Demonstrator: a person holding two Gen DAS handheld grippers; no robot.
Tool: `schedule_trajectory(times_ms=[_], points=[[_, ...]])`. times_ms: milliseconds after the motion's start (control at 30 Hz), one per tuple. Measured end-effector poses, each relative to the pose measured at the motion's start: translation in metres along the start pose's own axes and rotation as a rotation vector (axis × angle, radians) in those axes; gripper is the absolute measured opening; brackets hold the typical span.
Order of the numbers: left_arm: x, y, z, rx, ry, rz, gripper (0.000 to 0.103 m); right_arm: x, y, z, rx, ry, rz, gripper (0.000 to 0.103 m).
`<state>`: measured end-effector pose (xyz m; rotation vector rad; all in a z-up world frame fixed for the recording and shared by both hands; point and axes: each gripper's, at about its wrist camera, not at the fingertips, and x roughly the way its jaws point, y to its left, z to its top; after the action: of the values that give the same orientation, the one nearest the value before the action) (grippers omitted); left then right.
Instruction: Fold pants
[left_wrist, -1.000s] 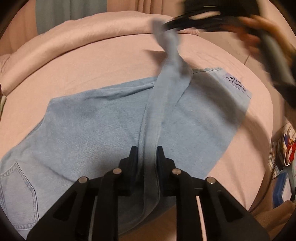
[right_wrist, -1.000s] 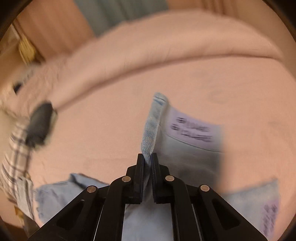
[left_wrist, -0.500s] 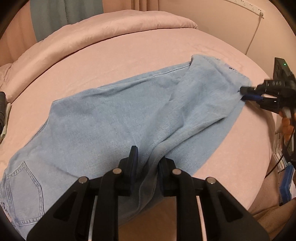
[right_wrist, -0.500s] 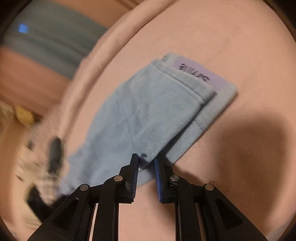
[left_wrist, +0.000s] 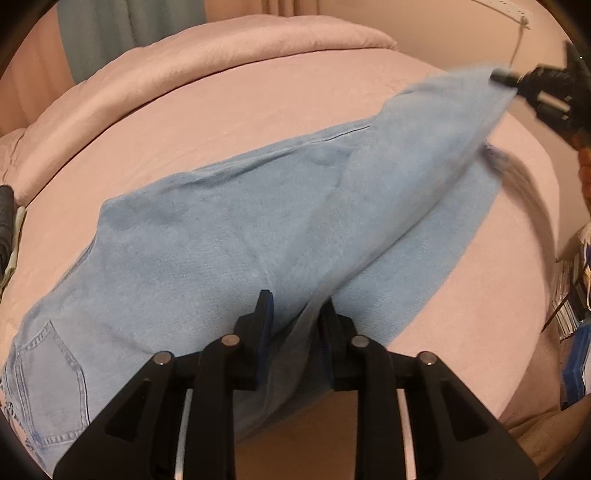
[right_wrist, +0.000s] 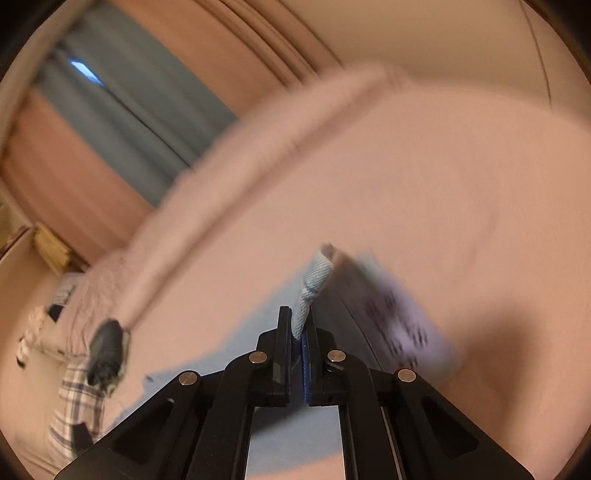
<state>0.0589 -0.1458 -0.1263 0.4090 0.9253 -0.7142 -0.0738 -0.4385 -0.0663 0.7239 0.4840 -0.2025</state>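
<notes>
I see the pants (left_wrist: 229, 236) lying on the bed (left_wrist: 221, 110). My right hand-held gripper (right_wrist: 300, 325) pinches their blurred hem. My left hand-held gripper (left_wrist: 295, 314) is opening around a fold; its contact is hard to judge.

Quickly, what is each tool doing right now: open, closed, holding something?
Left tool: jaws opening, a fold of the jeans between them.
Right tool: closed on the hem end of the jeans.

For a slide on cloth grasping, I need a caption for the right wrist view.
Right gripper shut on the bunched hem of light blue denim pants, lifted over a pink bedspread.
</notes>
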Motion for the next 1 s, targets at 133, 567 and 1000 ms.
schedule_trajectory(times_ms=[133,567,1000], points=[[0.009,-0.007,-0.002,0.038,0.019,0.018,0.028,-0.007,-0.01,-0.024,-0.031,0.006,-0.092,0.004],[-0.044,0.027,-0.011,-0.054,-0.043,-0.111,0.038,0.006,-0.042,-0.015,0.038,0.048,-0.34,0.053],[-0.015,0.124,-0.024,-0.267,0.016,0.16,0.047,0.136,0.177,-0.145,-0.685,0.632,0.234,0.046]])
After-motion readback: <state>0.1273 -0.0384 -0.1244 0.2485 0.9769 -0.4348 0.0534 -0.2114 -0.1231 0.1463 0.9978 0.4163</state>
